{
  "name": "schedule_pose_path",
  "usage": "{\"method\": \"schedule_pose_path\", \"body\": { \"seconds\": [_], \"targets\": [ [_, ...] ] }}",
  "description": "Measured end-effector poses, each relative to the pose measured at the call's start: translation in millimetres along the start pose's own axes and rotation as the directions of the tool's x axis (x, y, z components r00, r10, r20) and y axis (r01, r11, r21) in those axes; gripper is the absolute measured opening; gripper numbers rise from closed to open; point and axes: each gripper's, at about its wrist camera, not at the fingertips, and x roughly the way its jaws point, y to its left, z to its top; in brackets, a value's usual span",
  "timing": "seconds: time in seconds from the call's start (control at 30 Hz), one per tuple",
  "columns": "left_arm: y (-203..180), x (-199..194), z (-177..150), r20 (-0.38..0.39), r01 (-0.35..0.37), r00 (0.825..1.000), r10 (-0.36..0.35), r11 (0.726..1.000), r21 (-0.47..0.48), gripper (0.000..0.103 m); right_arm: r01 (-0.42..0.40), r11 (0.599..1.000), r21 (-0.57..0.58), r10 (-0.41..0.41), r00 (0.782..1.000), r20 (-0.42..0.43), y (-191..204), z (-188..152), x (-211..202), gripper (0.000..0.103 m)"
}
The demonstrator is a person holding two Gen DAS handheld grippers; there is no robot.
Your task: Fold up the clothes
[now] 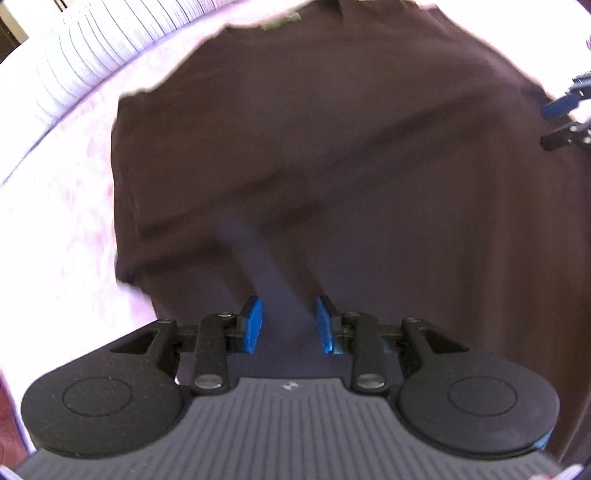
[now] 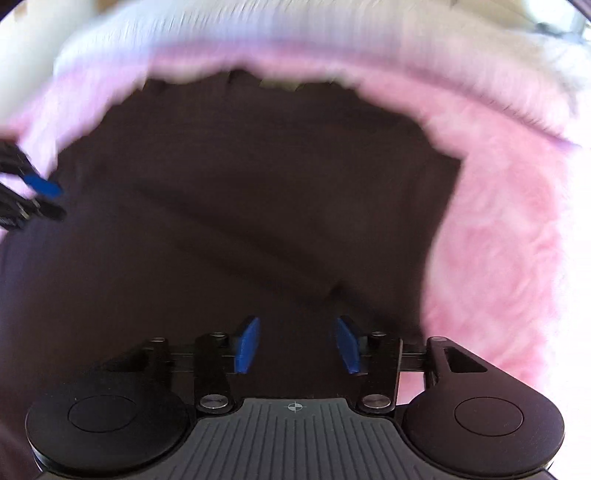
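Note:
A dark brown shirt (image 1: 332, 147) lies spread on a pink fuzzy blanket (image 1: 55, 221); its collar with a greenish label (image 1: 277, 22) points away from me. My left gripper (image 1: 290, 314) hovers over the shirt's near part, its blue pads apart with nothing between them. In the right wrist view the same shirt (image 2: 258, 184) fills the middle. My right gripper (image 2: 297, 332) stands open above its near right part, close to the shirt's right edge. Each gripper shows in the other's view: the right gripper (image 1: 554, 122) at the far right, the left gripper (image 2: 48, 199) at the far left. Both views are blurred.
The pink blanket (image 2: 498, 240) surrounds the shirt on the left, right and far sides. A white striped cushion or bedding (image 1: 92, 55) lies beyond the blanket at the upper left.

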Motion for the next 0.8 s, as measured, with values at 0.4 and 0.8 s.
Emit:
{"method": "schedule_pose_path", "body": {
  "seconds": [0.4,0.8],
  "targets": [
    [-28,-73,-75,0.029,0.110,0.994,-0.110,0.994,-0.001,0.043,0.092,0.996,0.023,-0.088,0.990,-0.113,83,-36,-44,0.051],
    [-106,-143,-228,0.042,0.034,0.998,-0.050,0.948,0.316,0.068,-0.032,0.959,-0.281,0.023,0.999,-0.036,157,-172,-91,0.059]
  ]
}}
